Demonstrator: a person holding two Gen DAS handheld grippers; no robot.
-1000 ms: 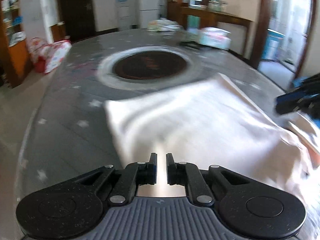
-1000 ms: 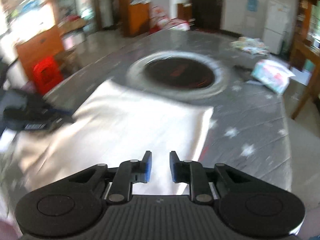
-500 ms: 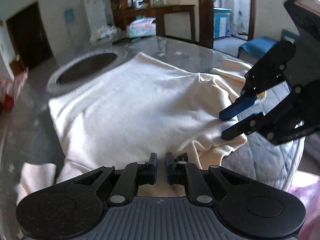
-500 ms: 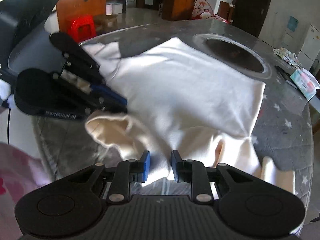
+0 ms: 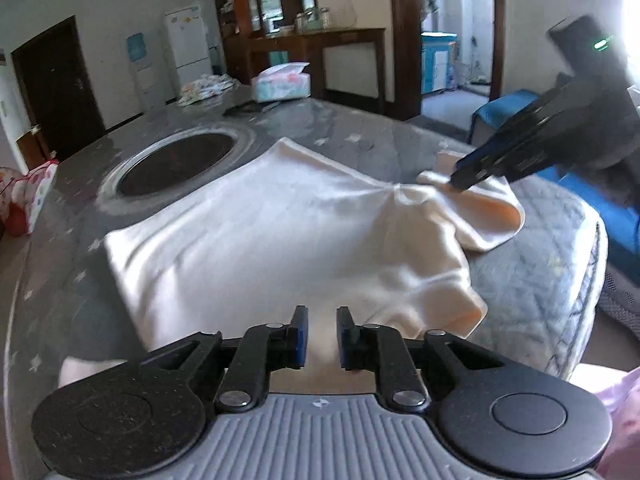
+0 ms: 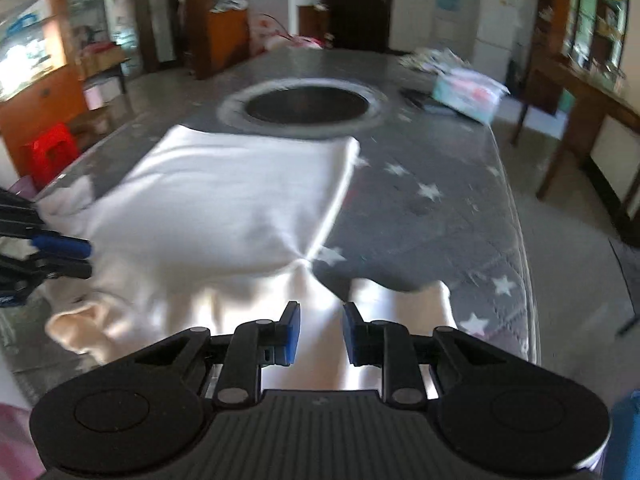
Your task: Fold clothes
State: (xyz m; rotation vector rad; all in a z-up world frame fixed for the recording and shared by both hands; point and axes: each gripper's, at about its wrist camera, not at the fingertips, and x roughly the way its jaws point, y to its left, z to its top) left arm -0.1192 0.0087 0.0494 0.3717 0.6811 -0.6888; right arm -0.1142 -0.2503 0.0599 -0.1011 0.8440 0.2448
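A cream shirt (image 5: 280, 236) lies spread on the grey star-patterned counter (image 5: 72, 280), its far edge just short of the round dark recess (image 5: 176, 162) in the counter's middle. The body is mostly flat; the near part is bunched and wrinkled, and one sleeve (image 5: 480, 208) curls up at the right near the counter's edge.

The left hand-held gripper (image 5: 321, 334) hangs over the shirt's near edge. Its jaws are opening, with a narrow gap between the blue pads; cloth shows below the gap, but whether the pads pinch it cannot be told.

The right hand-held gripper (image 6: 317, 334) is over the other near part of the shirt, beside a sleeve (image 6: 400, 300) that lies flat to its right. Its jaws stand slightly apart, cloth seen through the gap. In the left view its fingertips (image 5: 460, 178) meet the bunched sleeve at the right, though a firm hold cannot be told.

At the far side of the counter sit a tissue pack (image 5: 282, 82) and some folded cloth (image 5: 204, 86). A white fridge (image 5: 188, 46) stands against the far wall.
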